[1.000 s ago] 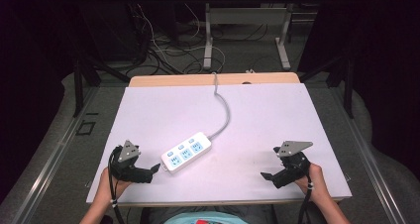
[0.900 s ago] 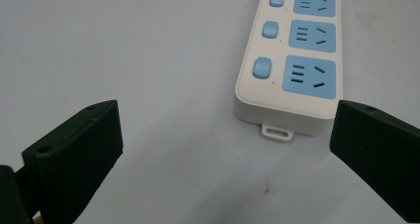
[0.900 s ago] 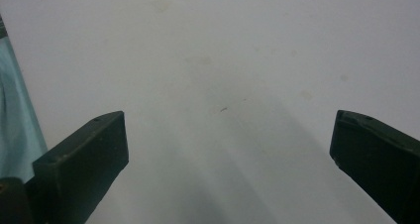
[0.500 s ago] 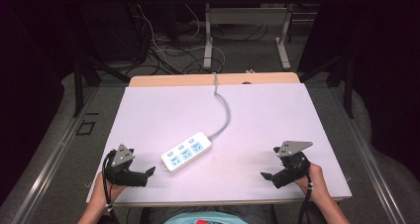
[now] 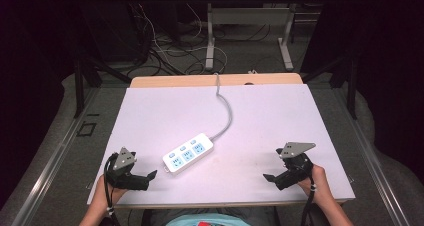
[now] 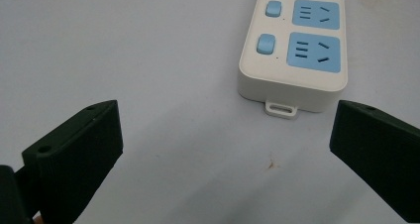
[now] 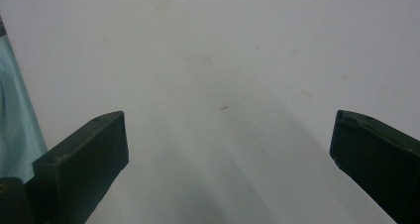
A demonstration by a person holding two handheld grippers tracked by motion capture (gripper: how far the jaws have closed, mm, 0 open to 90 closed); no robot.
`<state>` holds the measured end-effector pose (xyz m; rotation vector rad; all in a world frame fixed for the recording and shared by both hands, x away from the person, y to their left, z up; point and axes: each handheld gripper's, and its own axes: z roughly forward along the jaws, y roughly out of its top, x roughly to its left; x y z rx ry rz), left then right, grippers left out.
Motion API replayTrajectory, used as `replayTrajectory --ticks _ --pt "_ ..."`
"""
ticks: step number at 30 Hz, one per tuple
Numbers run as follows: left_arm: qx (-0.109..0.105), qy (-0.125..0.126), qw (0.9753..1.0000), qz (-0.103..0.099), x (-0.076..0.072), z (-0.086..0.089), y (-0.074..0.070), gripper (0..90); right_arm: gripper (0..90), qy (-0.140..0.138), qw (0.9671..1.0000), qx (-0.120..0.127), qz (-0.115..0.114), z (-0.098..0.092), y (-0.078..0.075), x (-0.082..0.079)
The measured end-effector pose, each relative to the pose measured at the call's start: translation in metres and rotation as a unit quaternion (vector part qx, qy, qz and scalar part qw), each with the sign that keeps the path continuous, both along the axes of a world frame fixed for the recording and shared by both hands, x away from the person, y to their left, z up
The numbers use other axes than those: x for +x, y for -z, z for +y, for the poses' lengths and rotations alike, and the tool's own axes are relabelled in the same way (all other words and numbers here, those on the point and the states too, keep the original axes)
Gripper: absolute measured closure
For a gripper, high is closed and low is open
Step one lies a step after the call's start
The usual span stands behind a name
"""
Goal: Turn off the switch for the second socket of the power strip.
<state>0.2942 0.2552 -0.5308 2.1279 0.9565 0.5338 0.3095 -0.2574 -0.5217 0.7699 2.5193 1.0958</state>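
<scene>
We logged the power strip (image 5: 188,152) lying flat on the white table (image 5: 280,121), a little left of centre and toward the near edge. Its long axis ran on a diagonal, near-left end to far-right end, with the grey cord (image 5: 226,111) leaving the far-right end and trailing off over the table's back edge.

The left gripper (image 5: 148,176) sat just beside the strip's near-left end, jaws spread wide and empty. In the left gripper view that end of the strip (image 6: 292,60) lay ahead and toward the right jaw, apart from both jaws, its small hanging tab facing us. The right gripper (image 5: 268,177) rested well apart at the table's right, also spread wide and holding nothing; its own view looked over bare table (image 7: 223,75).

So the left hand was plainly the nearer one. We judged that any grasp would have to come in along the strip's length, or turn to span its short width.

Against the picture from a second ago, the left gripper had drawn back toward the near edge and away from the strip. The right gripper and the strip lay as before.
</scene>
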Motion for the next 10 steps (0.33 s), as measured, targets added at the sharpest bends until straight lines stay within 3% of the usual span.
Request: replayTrajectory --ticks 10 --pt "0.002 0.000 1.0000 -0.002 0.0018 0.0034 -0.0019 0.0 1.1 -0.002 1.0000 0.000 0.000 0.0001 0.0001 0.0003"
